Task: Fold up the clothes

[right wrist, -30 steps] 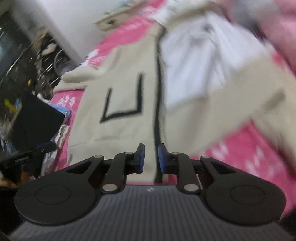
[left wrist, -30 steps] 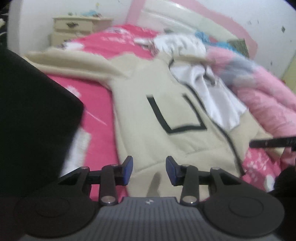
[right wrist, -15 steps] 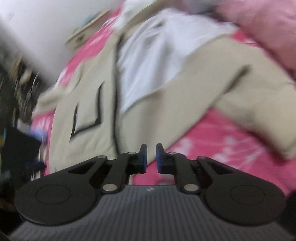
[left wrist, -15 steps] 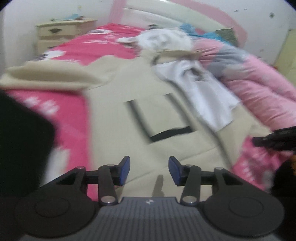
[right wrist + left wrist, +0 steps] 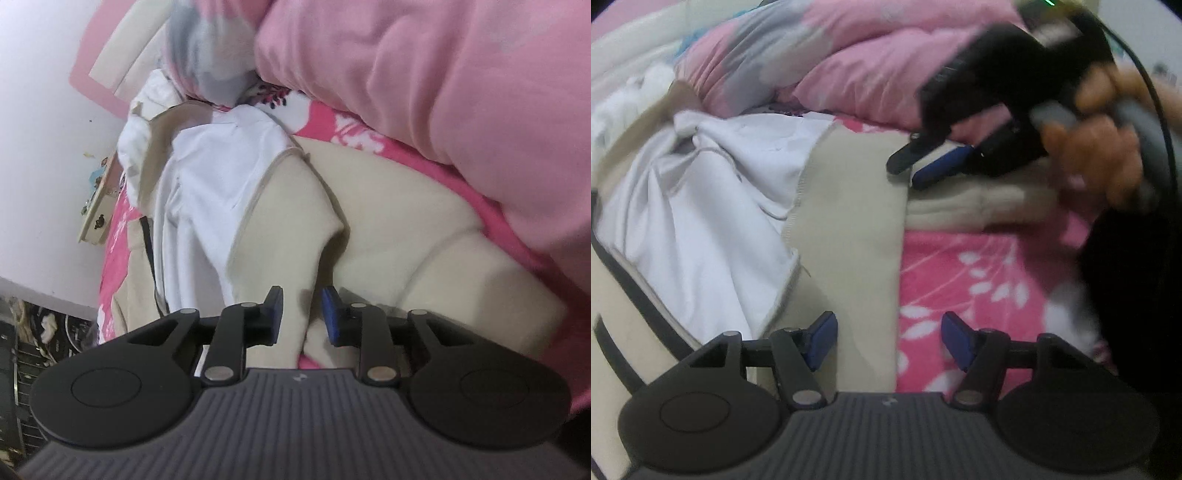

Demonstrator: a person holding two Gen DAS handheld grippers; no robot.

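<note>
While blur hides its cuff, the jacket [image 5: 846,229] sleeve runs under the right gripper [image 5: 916,171].

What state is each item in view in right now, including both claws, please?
Beige jacket: unfolded, spread on the bed, front open with its white lining showing.
Jacket sleeve: stretched out sideways, not yet folded in.
Left claw: opening, nothing between the fingers, over the jacket's edge.
Right claw: opening, empty, just above the sleeve.
Pink quilt: bunched up beside the jacket.
</note>
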